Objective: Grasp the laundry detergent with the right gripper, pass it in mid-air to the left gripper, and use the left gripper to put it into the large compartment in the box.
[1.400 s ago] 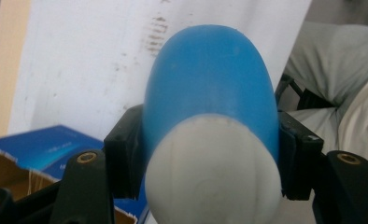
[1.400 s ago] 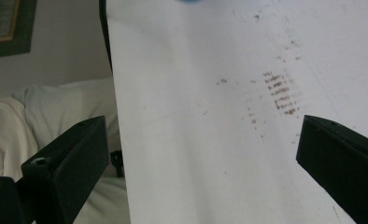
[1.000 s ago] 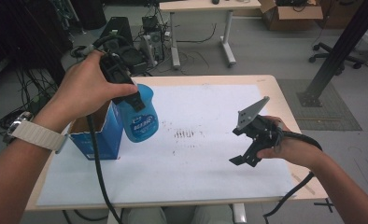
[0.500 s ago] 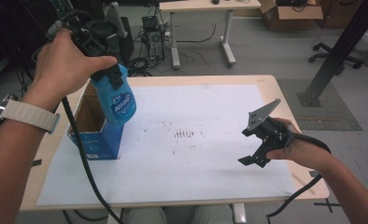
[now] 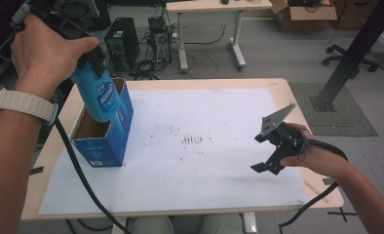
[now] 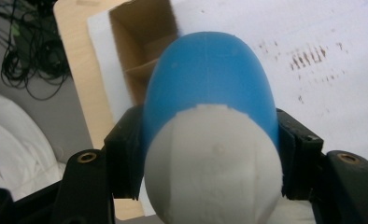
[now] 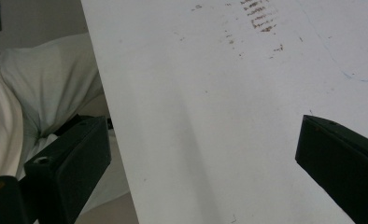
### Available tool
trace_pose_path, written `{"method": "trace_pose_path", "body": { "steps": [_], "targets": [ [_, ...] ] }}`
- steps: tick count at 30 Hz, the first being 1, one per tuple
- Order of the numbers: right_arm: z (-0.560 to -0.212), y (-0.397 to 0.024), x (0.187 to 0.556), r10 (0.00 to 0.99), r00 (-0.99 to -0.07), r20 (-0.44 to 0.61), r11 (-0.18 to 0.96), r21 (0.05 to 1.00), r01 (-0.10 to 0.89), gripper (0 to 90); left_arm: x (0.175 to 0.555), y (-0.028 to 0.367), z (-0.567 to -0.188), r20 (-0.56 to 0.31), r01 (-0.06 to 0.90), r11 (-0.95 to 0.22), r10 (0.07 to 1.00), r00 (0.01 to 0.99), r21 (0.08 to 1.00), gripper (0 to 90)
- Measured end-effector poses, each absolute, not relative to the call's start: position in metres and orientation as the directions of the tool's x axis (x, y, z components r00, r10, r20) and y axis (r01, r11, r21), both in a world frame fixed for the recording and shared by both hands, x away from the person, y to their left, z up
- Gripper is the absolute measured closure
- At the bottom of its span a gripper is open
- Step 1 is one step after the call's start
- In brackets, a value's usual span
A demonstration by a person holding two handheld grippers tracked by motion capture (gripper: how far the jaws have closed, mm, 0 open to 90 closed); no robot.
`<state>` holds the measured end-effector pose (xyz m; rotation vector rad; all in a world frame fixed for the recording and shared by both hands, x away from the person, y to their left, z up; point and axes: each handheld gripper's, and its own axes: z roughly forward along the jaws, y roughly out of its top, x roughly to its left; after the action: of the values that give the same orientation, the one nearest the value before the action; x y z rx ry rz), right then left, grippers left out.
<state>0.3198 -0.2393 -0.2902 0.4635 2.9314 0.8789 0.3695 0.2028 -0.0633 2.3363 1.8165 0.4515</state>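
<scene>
Currently left gripper (image 5: 90, 58) is clamped on the blue bottle (image 5: 101, 100), held upright over the open blue box (image 5: 107, 139), probably for a clean drop-in. Right gripper (image 5: 273, 148), well clear of the box, jaws wide, empty.

Smooth blue plastic on the bottle (image 6: 210, 74), faintly sheened, capped with a duller white plastic end (image 6: 213, 163) (slightly pebbled up close) and wrapped in a printed label. Matt black plastic on the left tool (image 6: 210, 154), clamped against the bottle's sides, with small brassy metal inserts. Same matt black on the right tool (image 5: 273, 153), topped by a flat grey plate. Printed blue cardboard outside the box (image 5: 105, 141) at the left, raw brown card inside. Pale wood on the counter (image 5: 297, 105), overlaid with matt white paper (image 5: 214, 175) smudged with dark marks. Soft creased white cloth beside the paper's edge.
</scene>
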Motion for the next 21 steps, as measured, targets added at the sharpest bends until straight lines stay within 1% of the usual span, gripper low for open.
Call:
{"method": "trace_pose_path", "body": {
  "steps": [1, 3, 10, 16, 21],
  "targets": [
    [-0.290, -0.239, 0.320, 0.296, -0.954, 0.040, 0.795, 0.543, 0.269, 3.3, 0.370, 0.207, -0.063, 0.143, 0.926, -0.231, 0.970, 0.196, 0.300, 38.0],
    [-0.289, -0.239, 0.320, 0.295, -0.955, 0.041, 0.796, 0.542, 0.270, 3.3, 0.370, 0.209, -0.062, 0.143, 0.928, -0.221, 0.972, 0.185, 0.302, 38.0],
    [-0.289, -0.236, 0.321, 0.294, -0.955, 0.043, 0.799, 0.537, 0.270, 3.4, 0.372, 0.224, -0.059, 0.132, 0.941, -0.127, 0.987, 0.089, 0.312, 38.0],
    [-0.289, -0.236, 0.321, 0.293, -0.955, 0.048, 0.797, 0.539, 0.272, 3.6, 0.375, 0.233, -0.064, 0.126, 0.943, -0.081, 0.991, 0.041, 0.323, 38.0],
    [-0.288, -0.236, 0.321, 0.295, -0.954, 0.048, 0.795, 0.542, 0.273, 3.7, 0.377, 0.241, -0.073, 0.115, 0.943, -0.058, 0.993, 0.021, 0.327, 38.0]
  ]
}}
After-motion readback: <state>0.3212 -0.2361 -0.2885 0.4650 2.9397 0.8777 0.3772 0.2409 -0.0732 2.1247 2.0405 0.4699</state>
